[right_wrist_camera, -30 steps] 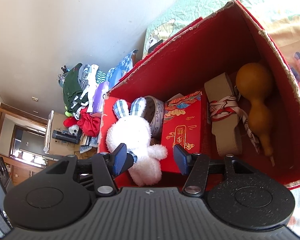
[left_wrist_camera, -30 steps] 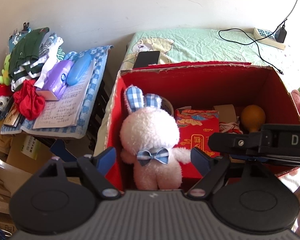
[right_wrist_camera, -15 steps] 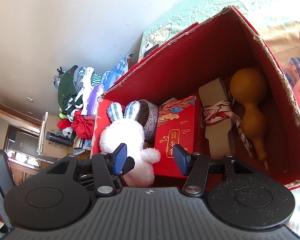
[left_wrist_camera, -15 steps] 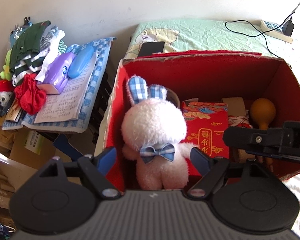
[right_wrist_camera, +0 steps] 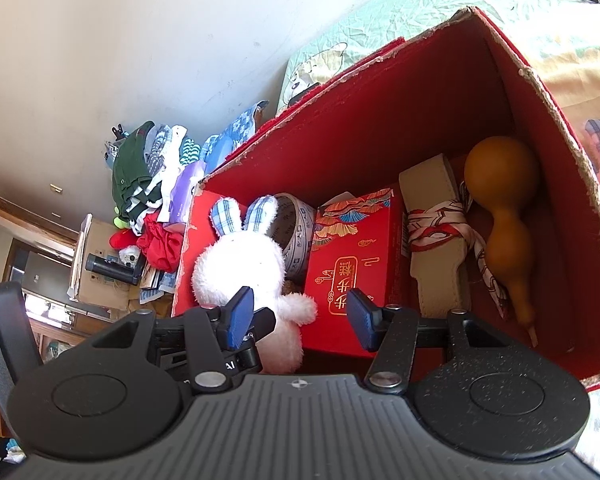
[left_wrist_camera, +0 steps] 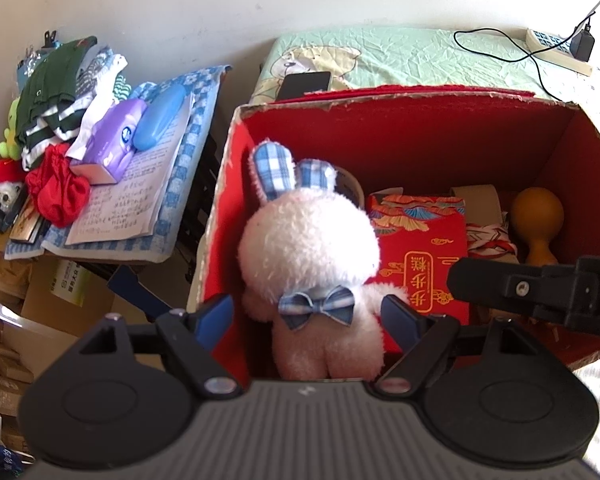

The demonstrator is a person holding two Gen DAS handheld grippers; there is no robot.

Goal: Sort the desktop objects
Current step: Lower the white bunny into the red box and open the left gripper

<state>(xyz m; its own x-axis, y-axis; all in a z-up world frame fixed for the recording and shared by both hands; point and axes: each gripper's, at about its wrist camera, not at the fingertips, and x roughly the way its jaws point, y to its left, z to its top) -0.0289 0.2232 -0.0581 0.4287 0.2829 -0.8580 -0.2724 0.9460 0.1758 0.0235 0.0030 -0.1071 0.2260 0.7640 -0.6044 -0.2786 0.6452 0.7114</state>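
Inside, the white plush rabbit [left_wrist_camera: 308, 252] is seen upright at the left end of the red cardboard box [left_wrist_camera: 420, 128], beside a red gift box [left_wrist_camera: 424, 256] and a gourd [right_wrist_camera: 500, 208]. The left claw [left_wrist_camera: 312, 316] is spread wide around the rabbit's body without touching it. The right claw [right_wrist_camera: 300, 320] is held wide and empty above the box's near edge.

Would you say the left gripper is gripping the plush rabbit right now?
No, the left gripper is open, its blue pads standing apart on either side of the plush rabbit.
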